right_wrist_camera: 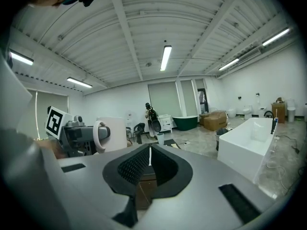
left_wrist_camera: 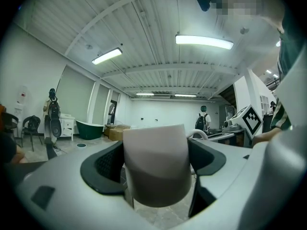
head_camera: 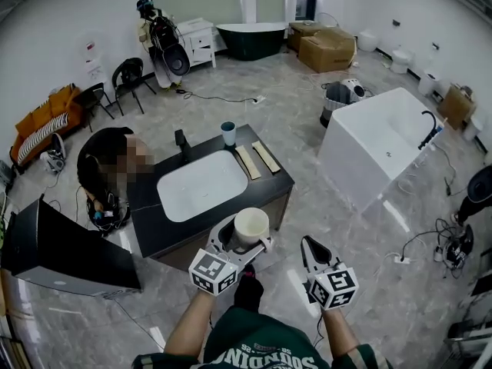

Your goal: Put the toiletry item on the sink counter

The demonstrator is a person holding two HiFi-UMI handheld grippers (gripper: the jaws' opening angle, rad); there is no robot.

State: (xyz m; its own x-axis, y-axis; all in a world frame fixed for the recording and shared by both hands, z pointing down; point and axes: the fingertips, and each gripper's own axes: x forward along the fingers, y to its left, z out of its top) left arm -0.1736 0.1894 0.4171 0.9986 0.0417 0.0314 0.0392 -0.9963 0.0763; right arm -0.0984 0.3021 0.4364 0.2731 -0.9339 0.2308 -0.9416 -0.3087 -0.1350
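Two tongs share the job, but only one carries anything: my left tongs (head_camera: 244, 241) are clamped on the sides of a cream ceramic mug with a loop handle (left_wrist_camera: 154, 166). I grip it across the body so it rides upright, mouth up, ready to stand on its base. From the head view it hangs by the near edge of the dark-topped vanity desk (head_camera: 147, 215), not yet resting on it. My right tongs (right_wrist_camera: 149, 162) are pressed together on nothing and held off to the side, I judge to keep the approach free. The oval white basin (head_camera: 201, 184) fills the middle of the desk, so the dark strip in front of it looks the likeliest landing spot.
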